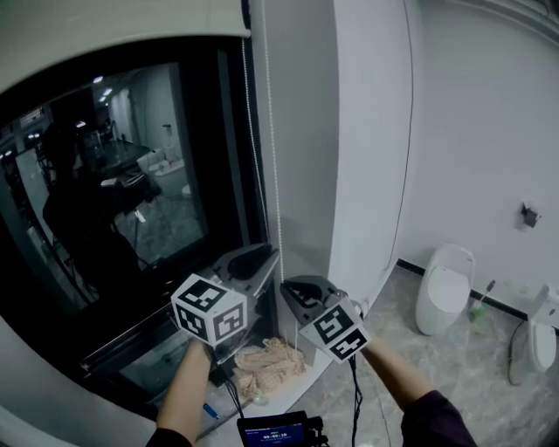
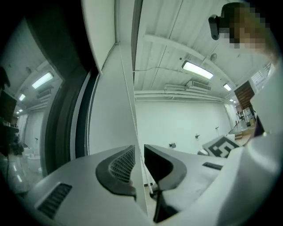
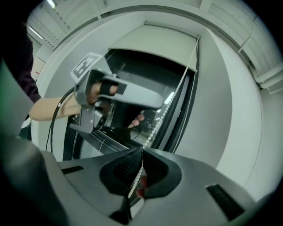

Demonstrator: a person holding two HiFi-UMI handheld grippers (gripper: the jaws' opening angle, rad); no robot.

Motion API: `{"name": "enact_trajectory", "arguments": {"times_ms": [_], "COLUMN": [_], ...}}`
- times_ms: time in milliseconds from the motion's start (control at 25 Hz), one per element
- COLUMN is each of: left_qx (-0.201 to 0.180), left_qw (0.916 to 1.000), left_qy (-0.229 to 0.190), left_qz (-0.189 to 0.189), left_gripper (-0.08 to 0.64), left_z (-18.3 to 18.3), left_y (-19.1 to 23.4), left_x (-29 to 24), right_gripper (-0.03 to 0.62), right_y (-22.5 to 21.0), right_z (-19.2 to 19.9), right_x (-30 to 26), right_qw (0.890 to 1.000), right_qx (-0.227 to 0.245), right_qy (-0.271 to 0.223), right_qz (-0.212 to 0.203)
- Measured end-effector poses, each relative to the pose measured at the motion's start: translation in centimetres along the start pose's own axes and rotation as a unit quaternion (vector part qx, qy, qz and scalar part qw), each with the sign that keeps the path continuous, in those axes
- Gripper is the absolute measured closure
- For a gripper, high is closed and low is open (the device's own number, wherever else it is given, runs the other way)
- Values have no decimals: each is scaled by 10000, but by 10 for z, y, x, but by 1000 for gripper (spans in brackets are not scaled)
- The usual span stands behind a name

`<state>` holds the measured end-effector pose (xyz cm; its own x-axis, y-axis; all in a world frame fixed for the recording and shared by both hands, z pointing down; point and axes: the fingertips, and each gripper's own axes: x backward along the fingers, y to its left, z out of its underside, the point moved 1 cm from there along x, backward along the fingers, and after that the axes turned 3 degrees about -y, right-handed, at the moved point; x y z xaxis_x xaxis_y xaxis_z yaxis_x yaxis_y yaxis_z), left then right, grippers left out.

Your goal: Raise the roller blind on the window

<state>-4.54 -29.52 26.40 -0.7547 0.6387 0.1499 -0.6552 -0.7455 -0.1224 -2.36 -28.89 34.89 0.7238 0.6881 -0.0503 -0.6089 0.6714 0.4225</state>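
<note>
The cream roller blind (image 1: 122, 22) is rolled high over the dark window (image 1: 131, 175); the right gripper view shows the same blind (image 3: 154, 42) at the top of the frame. Its bead chain (image 1: 272, 148) hangs down the window's right edge. My left gripper (image 1: 262, 256) is at the chain, the higher of the two. Its jaws (image 2: 139, 148) stand slightly apart, with the chain (image 2: 132, 115) running loose between them. My right gripper (image 1: 293, 288) sits just below and right, and in its own view the gripper (image 3: 142, 150) is shut on the chain (image 3: 170, 99).
A white wall pier (image 1: 367, 131) stands right of the window. On the floor lie a beige cloth heap (image 1: 266, 362), a white toilet (image 1: 444, 288) and a second fixture (image 1: 531, 345). A small screen (image 1: 275, 430) sits at the bottom edge.
</note>
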Motion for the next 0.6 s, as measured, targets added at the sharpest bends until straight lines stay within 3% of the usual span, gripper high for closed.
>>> {"name": "enact_trajectory", "arguments": {"times_ms": [280, 600], "left_qx": [-40, -187], "left_qw": [10000, 9988], "left_qy": [-82, -295], "left_qz": [38, -343], "left_gripper": [517, 518], "left_z": [-26, -52], "left_y": [2, 11], "left_x": [-17, -15], "right_gripper": [575, 575], "right_y": [39, 75], "right_z": [46, 88], "right_x": [0, 2], "right_qw": [9984, 9942], "right_qx": [-217, -458], "right_qy": [379, 701], "right_qz": [-346, -677]}}
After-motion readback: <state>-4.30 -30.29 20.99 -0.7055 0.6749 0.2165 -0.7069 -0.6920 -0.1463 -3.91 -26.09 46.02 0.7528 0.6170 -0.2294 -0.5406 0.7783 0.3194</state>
